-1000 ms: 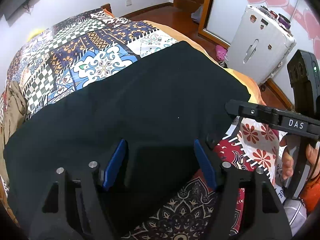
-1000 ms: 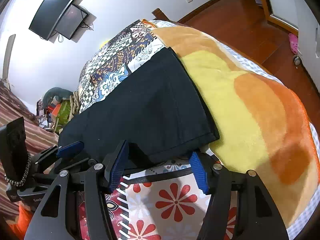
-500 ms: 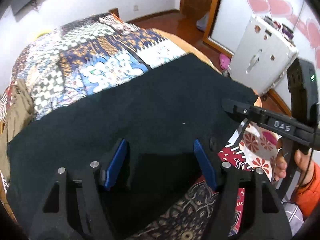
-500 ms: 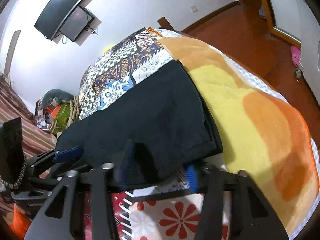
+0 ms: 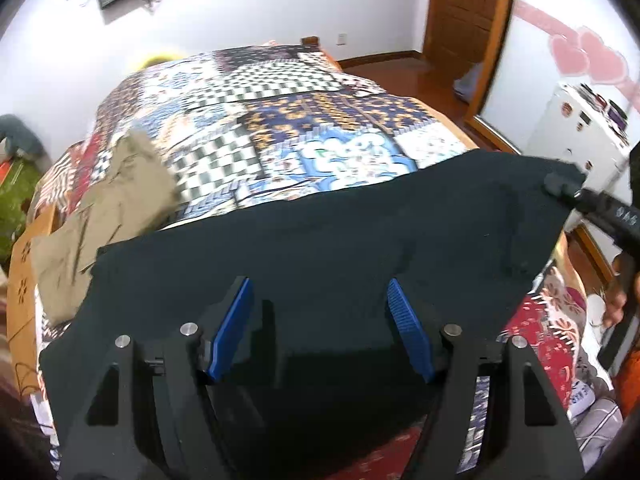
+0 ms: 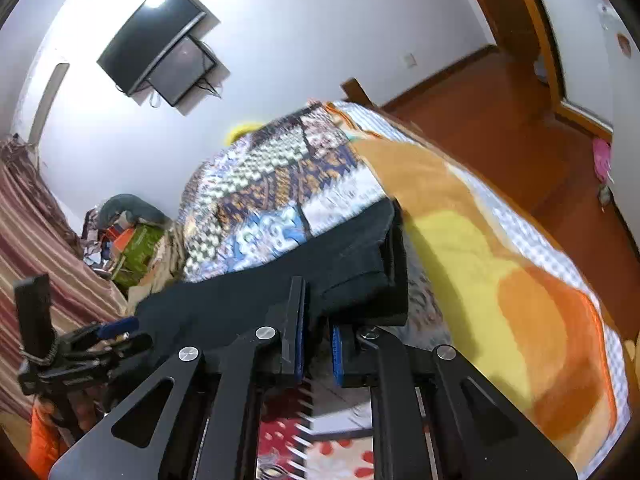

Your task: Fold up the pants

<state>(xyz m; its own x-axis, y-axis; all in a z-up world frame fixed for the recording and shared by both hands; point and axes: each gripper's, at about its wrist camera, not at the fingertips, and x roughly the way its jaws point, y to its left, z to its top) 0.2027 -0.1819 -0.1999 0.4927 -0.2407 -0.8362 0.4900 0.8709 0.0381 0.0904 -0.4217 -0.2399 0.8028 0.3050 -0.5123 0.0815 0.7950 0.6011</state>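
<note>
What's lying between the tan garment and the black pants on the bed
Nothing separate. In the left wrist view the tan garment borders the black pants, with only a sliver of patterned bedspread showing.

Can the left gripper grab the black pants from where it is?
Probably yes. The left gripper is open, and the black pants lie right under and between its blue pads with nothing in the way. The right gripper already pinches the other end.

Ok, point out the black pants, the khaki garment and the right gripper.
black pants point(image 5: 320, 248), left wrist view, middle of the fabric.
khaki garment point(image 5: 116, 204), left wrist view, its crumpled middle.
right gripper point(image 6: 318, 354), right wrist view, between its fingertips.
</note>
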